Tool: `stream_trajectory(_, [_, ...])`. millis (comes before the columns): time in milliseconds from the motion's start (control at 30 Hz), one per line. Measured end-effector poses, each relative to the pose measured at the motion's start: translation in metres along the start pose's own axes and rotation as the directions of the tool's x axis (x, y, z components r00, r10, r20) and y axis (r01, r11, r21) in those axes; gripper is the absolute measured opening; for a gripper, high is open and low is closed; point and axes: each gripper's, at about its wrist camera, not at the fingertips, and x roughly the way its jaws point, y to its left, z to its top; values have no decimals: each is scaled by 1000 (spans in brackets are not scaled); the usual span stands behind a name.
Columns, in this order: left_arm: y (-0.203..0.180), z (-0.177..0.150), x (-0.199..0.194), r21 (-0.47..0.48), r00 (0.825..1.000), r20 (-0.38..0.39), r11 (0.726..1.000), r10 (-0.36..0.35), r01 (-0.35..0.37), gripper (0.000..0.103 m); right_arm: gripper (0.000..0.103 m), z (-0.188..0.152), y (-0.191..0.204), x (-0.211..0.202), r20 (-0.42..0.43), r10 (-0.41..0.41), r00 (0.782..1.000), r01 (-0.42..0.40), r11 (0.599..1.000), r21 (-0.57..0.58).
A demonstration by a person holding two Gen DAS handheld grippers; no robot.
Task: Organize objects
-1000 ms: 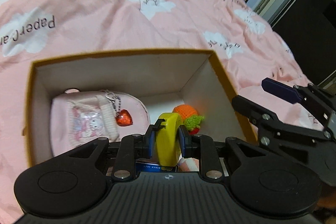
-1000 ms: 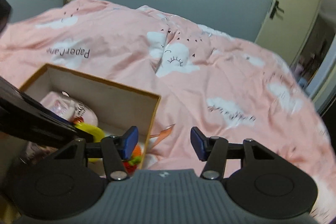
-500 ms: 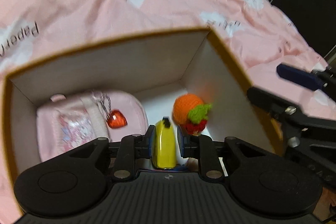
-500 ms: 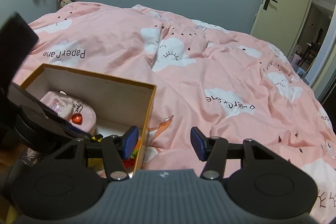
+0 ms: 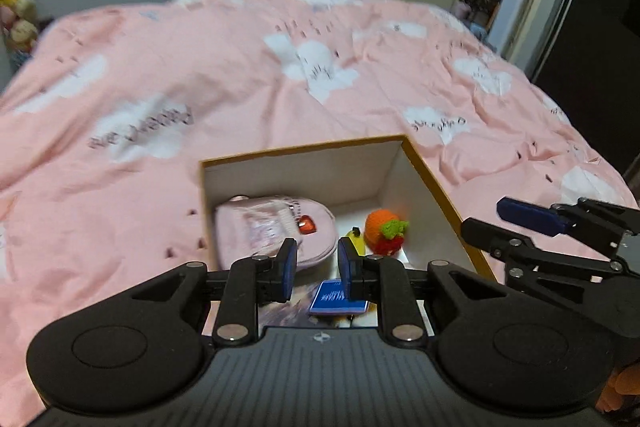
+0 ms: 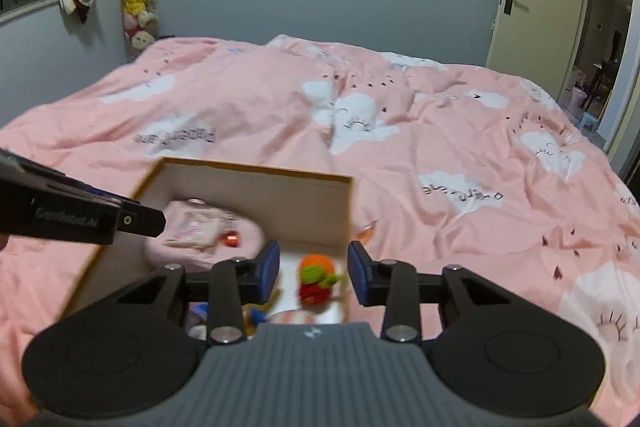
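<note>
The open-topped white cardboard box with an orange rim [image 5: 432,183] is reachable from above. Inside, a pale pink fabric pouch [image 5: 272,227] fills the left, and an orange crocheted ball [image 5: 382,227] sits at the right wall. Bare floor shows between them.

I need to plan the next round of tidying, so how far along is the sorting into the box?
Done: the box on the bed holds a pink pouch, an orange knitted toy, a yellow toy and a blue card. In hand: nothing; the left gripper is empty, and the right gripper is closing on nothing. Left: nothing loose shows on the quilt.
</note>
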Motion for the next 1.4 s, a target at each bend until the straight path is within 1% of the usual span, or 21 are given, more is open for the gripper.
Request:
stream_trajectory(67, [0,-8,-22,-15,999,45,1000,21,-20,24,39,-3,7,-15,5,27,1000,-27,999,23])
stream_trajectory(200, [-1,-30,-69,-13,987,142,997,79,-78,24,39,-8,21,-49,15,86,996,-86,995,49])
stream_trajectory(267, [1,-41,-88,-13,981,161,994,110,-110,24,40,-11,29,-63,18,100,995,-100,994,53])
stream_trajectory(333, [2,-55,-104,-18,973,176,989,149,-148,27,42,-15,37,-79,27,119,993,-120,991,58])
stream_trajectory(367, [3,-61,-110,-22,970,181,987,161,-160,29,46,-18,42,-86,29,130,991,-132,989,63])
stream_trajectory(433, [5,-74,-121,-33,965,193,984,176,-173,33,48,-24,50,-99,32,148,989,-150,986,73])
stream_trajectory(533, [10,-88,-132,-65,959,202,980,199,-189,44,51,-34,61,-115,27,135,990,-137,988,65])
stream_trajectory(633, [12,-99,-142,-93,954,216,977,209,-193,49,55,-43,66,-127,26,115,993,-116,991,64])
stream_trajectory(667, [13,-102,-145,-96,952,223,976,210,-193,52,57,-46,67,-131,26,109,994,-110,992,63])
stream_trajectory(733, [12,-107,-149,-100,948,234,975,216,-197,53,62,-52,68,-135,27,90,996,-92,994,61])
stream_trajectory(800, [12,-112,-152,-85,949,240,978,205,-190,53,68,-58,69,-138,25,75,997,-76,995,58])
stream_trajectory(833, [11,-115,-152,-76,950,237,979,204,-191,55,70,-60,68,-138,24,68,997,-70,996,59])
stream_trajectory(900, [9,-120,-150,-68,949,227,976,219,-209,60,77,-66,67,-137,18,57,998,-58,996,63])
stream_trajectory(933, [7,-122,-147,-60,949,218,973,229,-221,66,78,-69,67,-136,15,54,998,-55,996,66])
stream_trajectory(967, [6,-126,-145,-54,950,208,972,235,-229,69,79,-72,67,-134,12,52,999,-52,996,70])
stream_trajectory(1033, [4,-134,-134,-40,960,161,973,231,-227,70,81,-81,68,-127,1,53,999,-52,996,76])
stream_trajectory(1100, [2,-142,-123,-46,969,111,975,222,-218,70,81,-93,73,-119,-3,24,1000,-24,997,69])
stream_trajectory(1200, [2,-153,-113,-70,966,88,969,242,-236,71,82,-112,85,-111,-8,-5,1000,5,1000,2])
stream_trajectory(1233, [3,-155,-111,-78,967,84,969,241,-235,73,82,-116,87,-110,-4,-12,1000,12,1000,-11])
stream_trajectory(1300, [4,-156,-108,-80,970,72,971,231,-225,74,89,-120,84,-108,0,-2,1000,2,1000,-1])
stream_trajectory(1400, [3,-156,-105,-74,972,65,972,226,-221,74,91,-121,74,-104,-1,14,1000,-14,999,52])
